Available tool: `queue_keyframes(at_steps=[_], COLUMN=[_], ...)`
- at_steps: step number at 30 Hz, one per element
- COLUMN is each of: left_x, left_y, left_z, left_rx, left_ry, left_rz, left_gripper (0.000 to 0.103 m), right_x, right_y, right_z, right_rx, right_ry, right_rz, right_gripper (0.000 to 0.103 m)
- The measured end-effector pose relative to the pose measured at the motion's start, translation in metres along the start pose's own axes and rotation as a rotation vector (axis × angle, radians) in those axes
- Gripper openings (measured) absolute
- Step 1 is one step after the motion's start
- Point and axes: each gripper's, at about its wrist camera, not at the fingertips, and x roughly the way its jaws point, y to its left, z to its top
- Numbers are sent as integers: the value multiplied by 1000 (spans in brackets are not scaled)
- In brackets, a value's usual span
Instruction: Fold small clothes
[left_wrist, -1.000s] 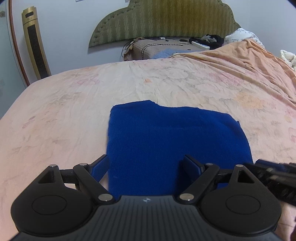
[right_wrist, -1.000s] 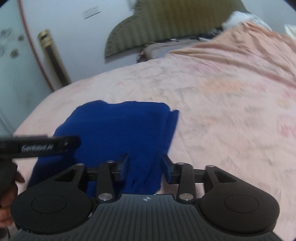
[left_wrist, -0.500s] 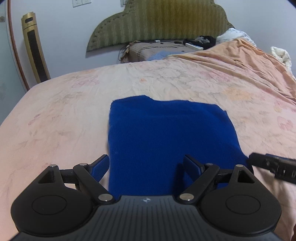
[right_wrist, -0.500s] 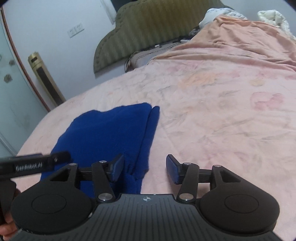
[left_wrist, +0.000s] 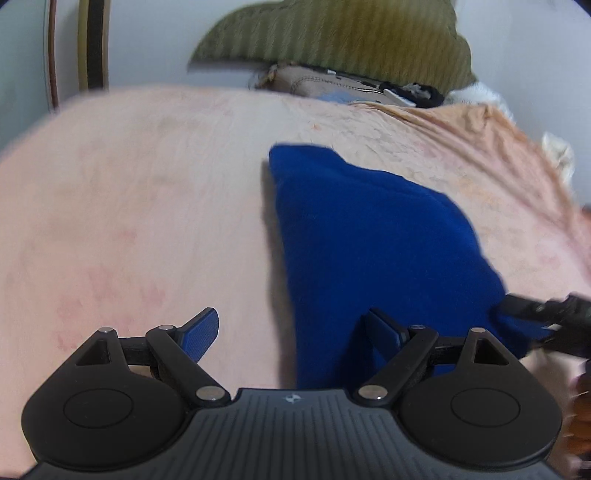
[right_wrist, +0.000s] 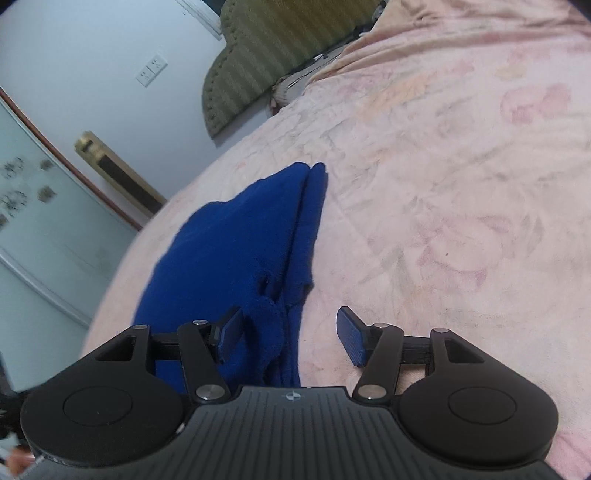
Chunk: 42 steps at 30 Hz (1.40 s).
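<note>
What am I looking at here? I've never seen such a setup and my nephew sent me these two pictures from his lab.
No robot here: a person holds a two-finger gripper in each hand, each with a wide-angle camera looking along its fingers. One picture is from the left gripper, the other from the right gripper; the black shapes at the bottom are the grippers themselves. Both stand open and hold nothing. On the pink floral bedsheet lies a folded blue garment, its stacked edges visible in the right view. The right gripper straddles the garment's near edge. Behind are a green headboard and a pillow. The left view is motion-blurred.
</note>
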Motion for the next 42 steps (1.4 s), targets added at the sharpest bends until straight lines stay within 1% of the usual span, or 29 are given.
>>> queue_keyframes(at_steps=[2, 4, 7, 10, 11, 13, 14, 15, 16, 17, 18, 19, 21, 22, 23, 26, 30, 35, 39, 41, 42], left_x=[5, 11, 21, 37, 42, 46, 45, 44, 43, 41, 40, 40, 40, 41, 40, 30, 17, 5, 5, 9, 10], left_y=[16, 22, 21, 19, 19, 16, 15, 12, 11, 13, 16, 21, 30, 31, 30, 21, 14, 6, 5, 6, 7], left_z=[-1, -1, 3, 12, 14, 15, 14, 12, 8, 5, 3, 2, 0, 1, 1, 2, 2, -4, -11, -11, -10], left_rx=[-80, -110, -110, -148, -164, -183, -178, -157, -136, -129, -142, -180, -260, -288, -292, -258, -239, -195, -161, -163, -167], left_ry=[33, 52, 46, 53, 55, 44, 40, 38, 37, 31, 34, 45, 61, 65, 65, 55, 39, 43, 52, 72, 77], left_rz=[-98, -172, -244, -341, -362, -355, -345, -326, -304, -294, -301, -318, -343, -350, -341, -294, -268, -239, -225, -220, -218], left_gripper=[87, 87, 89, 89, 88, 87, 77, 60, 54, 46, 37, 33, 23, 21, 19, 15, 14, 14, 14, 14, 18], right_x=[5, 11, 24, 36, 42, 48, 48, 47, 47, 45, 43, 42, 42, 44, 43, 37, 23, 12, 6, 11, 13], right_y=[0, 2, 2, 3, 3, 7, 10, 14, 16, 17, 17, 15, 13, 12, 14, 20, 22, 22, 20, 19, 19], right_z=[-1, -3, 1, 8, 10, 11, 11, 10, 9, 8, 7, 8, 8, 8, 7, 6, 7, 6, -2, -3, -5], right_rx=[-3, 1, 28, 40, 44, 33, 12, -14, -37, -51, -56, -49, -20, -2, 2, -8, 1, 9, 11, 9, 4], right_ry=[35, 63, 83, 86, 89, 99, 103, 107, 115, 122, 128, 131, 134, 133, 129, 110, 89, 88, 100, 113, 120], right_rz=[54, 102, 162, 179, 187, 178, 166, 156, 148, 138, 135, 137, 140, 142, 139, 127, 136, 145, 148, 124, 107], right_gripper=[62, 62, 62, 57, 56, 48, 46, 46, 44, 41, 31, 25, 20, 19, 19, 18, 16, 16, 16, 16, 17])
